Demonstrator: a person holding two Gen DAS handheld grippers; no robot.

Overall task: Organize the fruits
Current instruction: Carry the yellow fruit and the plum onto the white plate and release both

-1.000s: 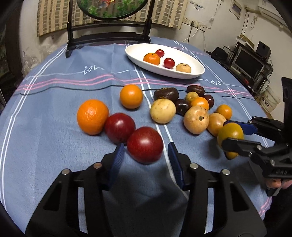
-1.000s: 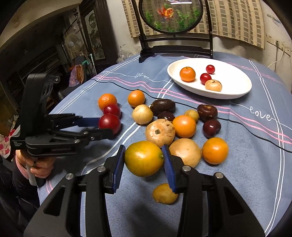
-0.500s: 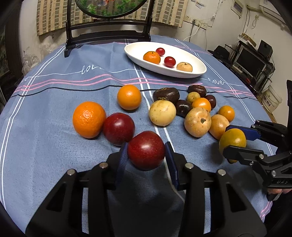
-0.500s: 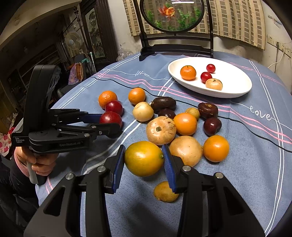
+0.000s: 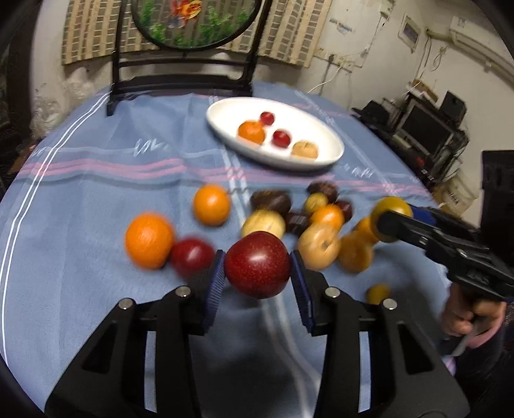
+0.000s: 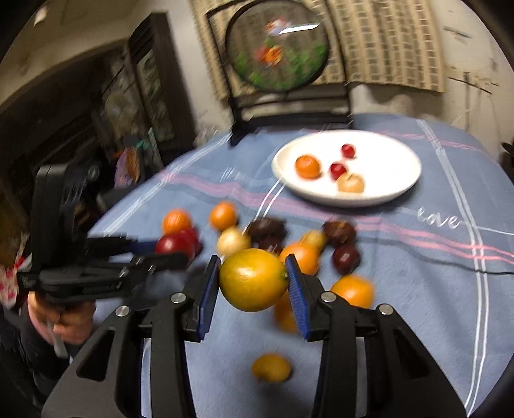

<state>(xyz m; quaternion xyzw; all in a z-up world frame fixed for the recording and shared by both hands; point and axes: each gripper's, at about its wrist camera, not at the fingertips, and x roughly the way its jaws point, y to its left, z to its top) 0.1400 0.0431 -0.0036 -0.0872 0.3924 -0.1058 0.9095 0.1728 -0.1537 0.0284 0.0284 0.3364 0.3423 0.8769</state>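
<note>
My left gripper [image 5: 257, 273] is shut on a dark red apple [image 5: 257, 264] and holds it above the blue tablecloth. My right gripper [image 6: 253, 283] is shut on a yellow-orange fruit [image 6: 253, 279], also lifted off the table; it shows at the right of the left wrist view [image 5: 390, 212]. A white oval plate [image 5: 324, 141] at the far side holds an orange, two small red fruits and a tan fruit. Several loose fruits lie mid-table: oranges [image 5: 148, 240], a red apple [image 5: 191, 257], tan and dark brown ones.
A black stand with a round picture [image 5: 192, 19] is at the table's far edge. A small yellow fruit [image 6: 271, 367] lies near the front. Shelves with electronics [image 5: 424, 128] stand beyond the right edge. The left gripper appears in the right wrist view [image 6: 173, 247].
Both grippers have risen off the table with their fruits and moved toward the far side. The scene is motion-blurred now.
</note>
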